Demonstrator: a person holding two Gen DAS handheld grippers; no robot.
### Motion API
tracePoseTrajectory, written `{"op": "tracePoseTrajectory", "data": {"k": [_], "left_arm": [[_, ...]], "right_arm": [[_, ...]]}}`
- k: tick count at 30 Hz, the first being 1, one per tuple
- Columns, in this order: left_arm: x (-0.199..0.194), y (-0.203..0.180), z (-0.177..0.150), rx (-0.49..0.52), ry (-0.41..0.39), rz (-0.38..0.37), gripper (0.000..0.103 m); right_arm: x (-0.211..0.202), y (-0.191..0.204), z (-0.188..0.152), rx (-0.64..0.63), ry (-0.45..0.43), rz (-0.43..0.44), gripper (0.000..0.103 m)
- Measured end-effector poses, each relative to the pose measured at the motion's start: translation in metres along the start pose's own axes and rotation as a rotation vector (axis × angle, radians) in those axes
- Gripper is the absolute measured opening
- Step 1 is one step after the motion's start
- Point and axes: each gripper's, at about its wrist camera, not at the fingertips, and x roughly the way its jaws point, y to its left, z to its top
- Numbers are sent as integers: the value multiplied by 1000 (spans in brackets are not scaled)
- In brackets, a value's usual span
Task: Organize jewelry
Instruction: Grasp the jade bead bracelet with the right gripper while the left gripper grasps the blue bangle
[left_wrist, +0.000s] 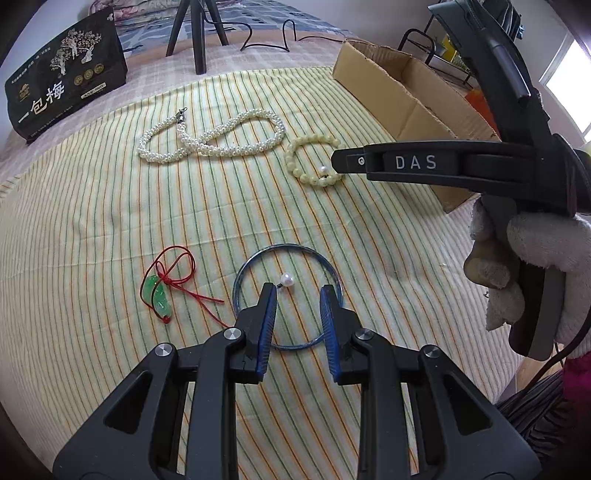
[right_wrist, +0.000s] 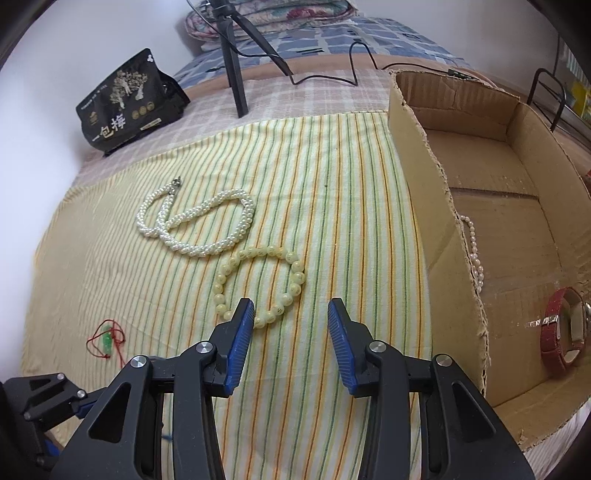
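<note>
On the striped cloth lie a white pearl necklace (left_wrist: 210, 136) (right_wrist: 195, 225), a pale yellow bead bracelet (left_wrist: 314, 160) (right_wrist: 258, 284), a blue bangle (left_wrist: 288, 295) with a small pearl earring (left_wrist: 287, 279) inside it, and a green jade pendant on red cord (left_wrist: 159, 295) (right_wrist: 107, 341). My left gripper (left_wrist: 298, 291) is open, its fingers straddling the bangle's middle. My right gripper (right_wrist: 291, 306) is open and empty just before the bead bracelet; it also shows in the left wrist view (left_wrist: 338, 162), at the bracelet, where a second small pearl (left_wrist: 324, 169) sits.
An open cardboard box (right_wrist: 417, 206) (left_wrist: 399, 88) stands right of the cloth, holding a red-strap watch (right_wrist: 561, 332) and a pearl strand (right_wrist: 474, 254). A black snack bag (left_wrist: 62, 77) (right_wrist: 125, 99) and a tripod (right_wrist: 232, 62) stand at the back.
</note>
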Motion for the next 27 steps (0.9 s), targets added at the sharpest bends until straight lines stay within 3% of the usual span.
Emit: {"op": "tracePoseTrajectory", "data": {"k": [15, 23, 25, 27], "left_arm": [[16, -4, 5, 29, 13, 41, 20], [21, -2, 7, 33, 13, 44, 16], [22, -1, 8, 32, 10, 45, 12], [23, -1, 8, 31, 6, 43, 10]], "right_arm": [[10, -2, 7, 24, -4, -22, 31], [20, 9, 11, -65, 16, -87, 30], [21, 10, 11, -87, 17, -94, 25], [21, 10, 11, -106, 15, -102, 12]]}}
